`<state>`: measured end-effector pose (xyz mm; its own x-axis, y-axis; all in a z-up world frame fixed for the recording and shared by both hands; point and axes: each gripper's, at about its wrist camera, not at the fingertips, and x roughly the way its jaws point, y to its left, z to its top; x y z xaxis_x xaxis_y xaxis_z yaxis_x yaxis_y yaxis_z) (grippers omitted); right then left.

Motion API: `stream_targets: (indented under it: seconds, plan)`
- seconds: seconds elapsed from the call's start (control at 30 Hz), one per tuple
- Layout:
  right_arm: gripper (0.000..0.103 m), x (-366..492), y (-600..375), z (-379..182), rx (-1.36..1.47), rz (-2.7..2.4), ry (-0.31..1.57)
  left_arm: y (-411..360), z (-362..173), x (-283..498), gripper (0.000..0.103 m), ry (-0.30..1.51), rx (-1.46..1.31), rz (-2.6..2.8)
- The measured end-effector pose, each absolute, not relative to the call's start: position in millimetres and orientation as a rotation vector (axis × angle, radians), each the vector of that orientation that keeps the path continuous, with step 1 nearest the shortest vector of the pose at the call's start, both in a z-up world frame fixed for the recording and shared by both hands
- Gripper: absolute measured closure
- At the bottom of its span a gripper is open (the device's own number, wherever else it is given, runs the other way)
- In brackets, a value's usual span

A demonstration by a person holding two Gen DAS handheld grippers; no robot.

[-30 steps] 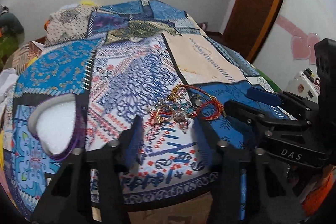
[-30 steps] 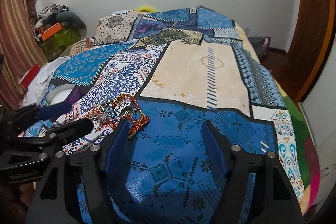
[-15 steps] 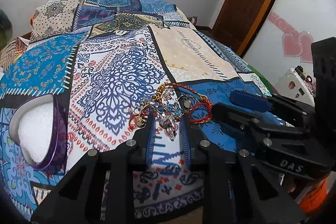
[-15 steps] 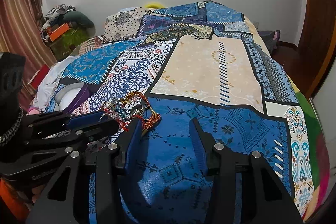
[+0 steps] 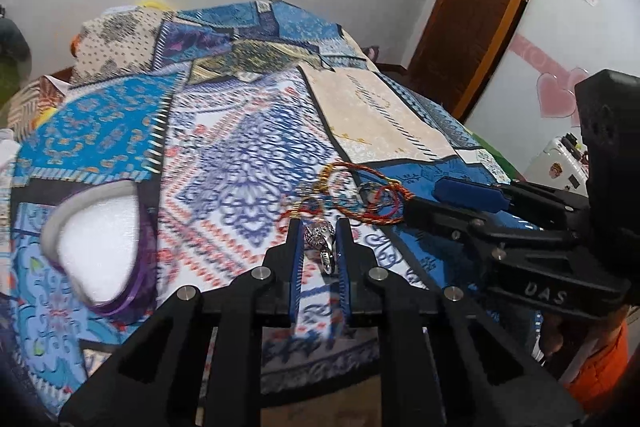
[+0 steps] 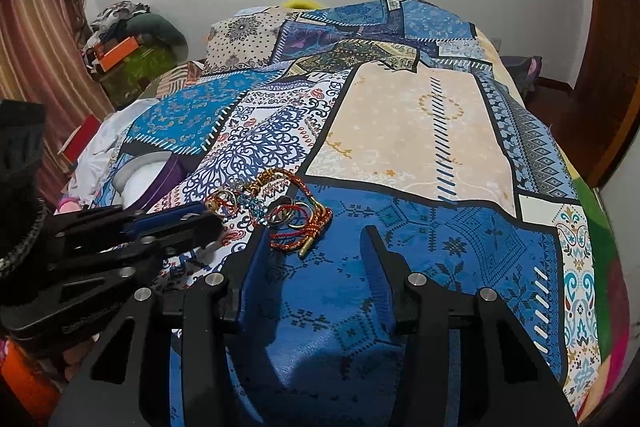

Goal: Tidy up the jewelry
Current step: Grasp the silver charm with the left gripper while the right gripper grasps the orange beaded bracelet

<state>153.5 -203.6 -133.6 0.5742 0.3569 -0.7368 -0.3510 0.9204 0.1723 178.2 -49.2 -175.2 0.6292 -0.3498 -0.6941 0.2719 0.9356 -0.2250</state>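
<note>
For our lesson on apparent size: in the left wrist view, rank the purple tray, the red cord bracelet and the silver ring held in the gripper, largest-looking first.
1. Purple tray
2. Red cord bracelet
3. Silver ring, clamped in the left gripper

The ring is nearest the camera, yet looks smallest.

The bed cover (image 6: 400, 131) is showing many patches: bright blue ones with little patterns, a white one with dark blue swirls and red dots, and a pale cream one with a dashed blue line. The bracelets (image 6: 296, 215) are shining red and gold. The ring (image 5: 322, 243) is looking silver. The box (image 5: 96, 227) is showing white inside with a purple side. The gripper fingers (image 6: 252, 279) are wearing blue pads on black arms.
</note>
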Motion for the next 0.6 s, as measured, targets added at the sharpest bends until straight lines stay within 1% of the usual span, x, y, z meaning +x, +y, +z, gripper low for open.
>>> stream_targets:
  seconds: [0.2, 0.43, 0.47, 0.5, 0.53, 0.6]
  plan:
    - [0.06, 156, -195, -125, -0.032, 0.399, 0.828, -28, -166, 173, 0.088, 0.776, -0.109, -0.298]
    - [0.06, 182, -186, -125, -0.117, 0.356, 0.824, -14, -160, 174, 0.088, 0.74, -0.128, -0.276]
    - [0.065, 185, -185, -129, -0.125, 0.354, 0.84, -14, -160, 174, 0.088, 0.739, -0.127, -0.28]
    - [0.074, 189, -184, -135, -0.136, 0.352, 0.865, -14, -160, 174, 0.088, 0.737, -0.125, -0.282]
    - [0.079, 191, -185, -143, -0.132, 0.353, 0.893, -14, -161, 174, 0.088, 0.735, -0.122, -0.283]
    - [0.08, 190, -188, -149, -0.102, 0.366, 0.902, -15, -162, 175, 0.088, 0.736, -0.123, -0.287]
